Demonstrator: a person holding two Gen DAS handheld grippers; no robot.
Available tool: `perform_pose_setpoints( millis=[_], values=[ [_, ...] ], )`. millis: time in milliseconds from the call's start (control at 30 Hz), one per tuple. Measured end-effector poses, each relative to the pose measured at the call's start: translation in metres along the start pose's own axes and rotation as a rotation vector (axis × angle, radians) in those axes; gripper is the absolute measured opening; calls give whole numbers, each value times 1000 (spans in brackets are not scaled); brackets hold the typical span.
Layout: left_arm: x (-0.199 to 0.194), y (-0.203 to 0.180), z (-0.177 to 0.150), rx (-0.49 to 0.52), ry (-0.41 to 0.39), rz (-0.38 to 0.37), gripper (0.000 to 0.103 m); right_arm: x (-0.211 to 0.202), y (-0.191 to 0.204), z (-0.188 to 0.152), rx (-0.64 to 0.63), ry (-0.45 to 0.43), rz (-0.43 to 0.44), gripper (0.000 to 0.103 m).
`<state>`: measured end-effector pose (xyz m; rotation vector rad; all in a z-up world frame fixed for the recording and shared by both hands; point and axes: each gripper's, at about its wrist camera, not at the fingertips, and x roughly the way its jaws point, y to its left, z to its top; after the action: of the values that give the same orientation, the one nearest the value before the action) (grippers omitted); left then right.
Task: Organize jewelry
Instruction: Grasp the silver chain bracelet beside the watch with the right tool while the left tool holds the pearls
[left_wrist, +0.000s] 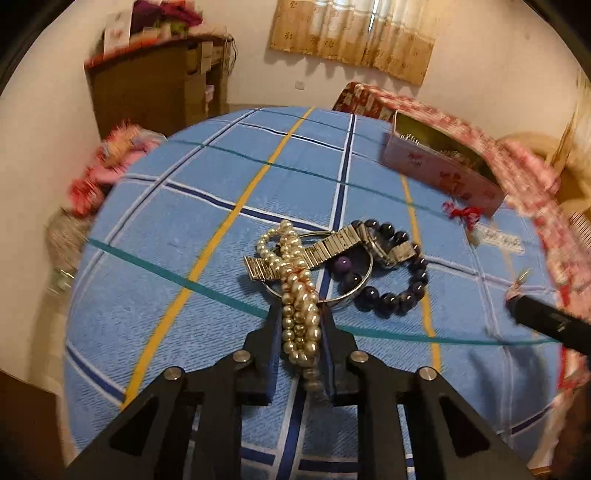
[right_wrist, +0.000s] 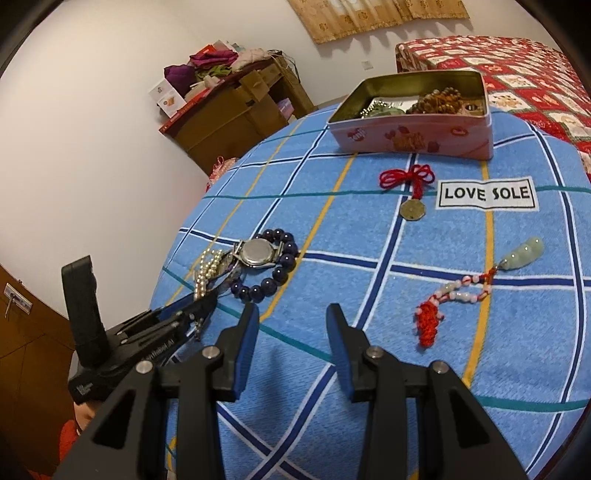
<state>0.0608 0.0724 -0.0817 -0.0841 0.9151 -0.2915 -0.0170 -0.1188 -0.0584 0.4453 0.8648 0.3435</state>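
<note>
Pearl strands (left_wrist: 299, 306), pinched between the left gripper (left_wrist: 300, 314) fingers on the blue blanket (left_wrist: 184, 229), lie tangled over the silver bangle (left_wrist: 354, 291) and watch (left_wrist: 384, 247), so lifting may drag those along, while the right gripper (right_wrist: 291, 314) hangs spread and empty.

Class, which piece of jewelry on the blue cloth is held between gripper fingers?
The pearl strand, pinched by the left gripper; the watch and dark bead bracelet lie free.

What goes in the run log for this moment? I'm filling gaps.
left gripper: shut on pearls | right gripper: open, holds nothing | watch, bead bracelet: on cloth | tin: open
</note>
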Motion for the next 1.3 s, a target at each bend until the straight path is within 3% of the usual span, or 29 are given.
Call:
perform_pose_setpoints(
  millis=[200,367,600,667,700,733,767,867,967,1033,1100,1300],
  values=[
    [-28,19,1,-55,-82,-80,6,-2,11,14,-64,-31,7,42],
    [-56,26,6,-49,-168,-113,6,18,40,36,-263,-17,35,42],
    [-43,18,10,25,-100,-93,8,67,74,41,-560,86,-48,42],
    [-36,12,10,70,-63,-66,29,72,76,38,-605,100,-59,42],
    [-32,11,9,81,-52,-53,52,72,76,37,-615,103,-63,42],
    [-28,10,8,89,-46,-37,62,72,75,38,-617,105,-64,42],
    [-24,8,7,94,-42,-29,62,71,73,38,-609,104,-61,42],
    [-12,5,6,97,8,-34,62,70,68,41,-583,106,-57,42],
    [1,1,5,134,27,26,61,67,65,45,-563,102,-54,42],
    [4,0,4,153,18,26,31,67,63,50,-548,93,-55,42],
    [4,3,3,165,-1,45,14,67,61,52,-533,89,-47,42],
    [-15,25,2,57,-58,-47,12,73,65,52,-582,116,-33,42]
  ],
)
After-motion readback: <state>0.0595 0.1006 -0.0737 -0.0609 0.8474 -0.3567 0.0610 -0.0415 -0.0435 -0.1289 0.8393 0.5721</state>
